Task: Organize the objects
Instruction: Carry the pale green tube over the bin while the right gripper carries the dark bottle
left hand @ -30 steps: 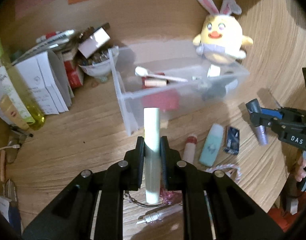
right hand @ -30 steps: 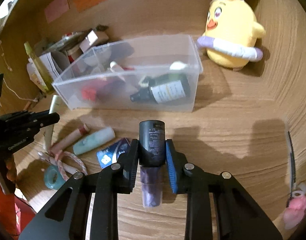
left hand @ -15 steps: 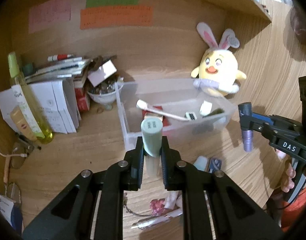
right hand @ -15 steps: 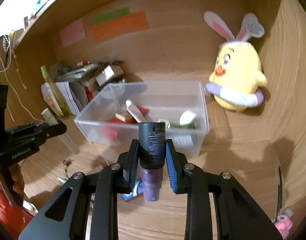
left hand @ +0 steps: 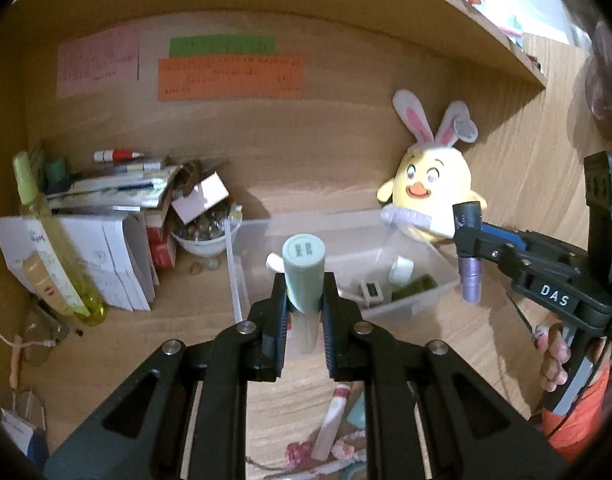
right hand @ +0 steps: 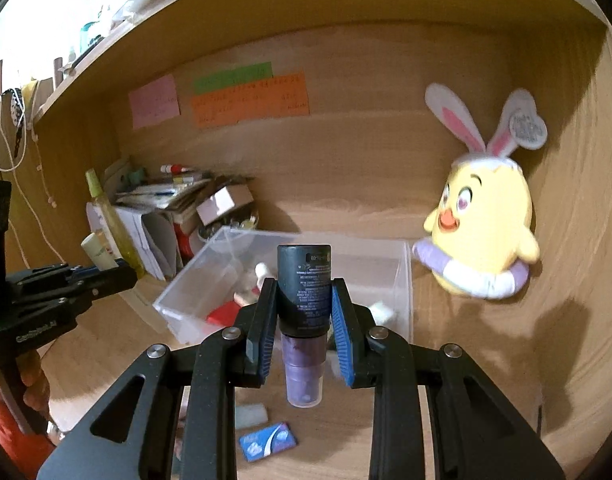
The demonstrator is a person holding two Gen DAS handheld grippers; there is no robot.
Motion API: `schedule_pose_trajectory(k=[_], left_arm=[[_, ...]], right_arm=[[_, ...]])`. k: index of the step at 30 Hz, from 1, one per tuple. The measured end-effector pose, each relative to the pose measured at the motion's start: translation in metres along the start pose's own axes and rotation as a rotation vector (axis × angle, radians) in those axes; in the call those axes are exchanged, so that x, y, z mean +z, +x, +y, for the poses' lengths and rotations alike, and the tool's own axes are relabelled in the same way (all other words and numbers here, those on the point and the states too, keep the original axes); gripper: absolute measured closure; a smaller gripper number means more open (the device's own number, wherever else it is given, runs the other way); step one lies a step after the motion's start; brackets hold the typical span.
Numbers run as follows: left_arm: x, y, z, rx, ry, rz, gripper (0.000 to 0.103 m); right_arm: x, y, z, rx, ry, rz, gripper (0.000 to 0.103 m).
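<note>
My left gripper [left hand: 304,300] is shut on a pale green tube [left hand: 302,276], held up in the air in front of the clear plastic bin [left hand: 421,304]. My right gripper [right hand: 304,316] is shut on a dark bottle with a purple lower part [right hand: 304,292], also raised before the clear plastic bin [right hand: 186,292]. The bin holds several small items, among them a red one and white caps. In the left wrist view the right gripper [left hand: 467,236] hangs at the right with its bottle [left hand: 469,280]. The left gripper [right hand: 118,270] with its tube [right hand: 96,250] shows at the right wrist view's left edge.
A yellow plush chick with rabbit ears [right hand: 481,232] leans at the back right. Stacked papers, boxes and a yellow-green bottle [left hand: 58,248] crowd the back left. A blue packet [right hand: 268,440] and other small items [left hand: 333,412] lie on the wooden desk below the grippers. A shelf runs overhead.
Both grippers have risen from the desk with their items still gripped, and both views have tilted up toward the back wall and shelf.
</note>
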State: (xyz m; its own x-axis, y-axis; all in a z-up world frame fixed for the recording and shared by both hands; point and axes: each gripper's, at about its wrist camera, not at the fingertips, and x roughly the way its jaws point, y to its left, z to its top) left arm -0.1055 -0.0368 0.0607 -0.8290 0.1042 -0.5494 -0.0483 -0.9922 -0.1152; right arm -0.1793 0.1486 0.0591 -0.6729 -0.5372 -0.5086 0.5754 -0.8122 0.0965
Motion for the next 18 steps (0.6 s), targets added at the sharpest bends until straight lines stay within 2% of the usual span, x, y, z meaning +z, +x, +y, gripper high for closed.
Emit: schedule_pose_trajectory(k=[8,18], left_arm=[[0.021,0.017,0.004,0.013,-0.013,-0.009,0.088],[0.027,0.058,0.000,0.000,-0.031,0.032,0.088]], right_arm=[[0.017,0.023,-0.007,-0.015,-0.015,0.000,0.079],[0.020,0.064,-0.018,-0.049,-0.028,0.063,0.079]])
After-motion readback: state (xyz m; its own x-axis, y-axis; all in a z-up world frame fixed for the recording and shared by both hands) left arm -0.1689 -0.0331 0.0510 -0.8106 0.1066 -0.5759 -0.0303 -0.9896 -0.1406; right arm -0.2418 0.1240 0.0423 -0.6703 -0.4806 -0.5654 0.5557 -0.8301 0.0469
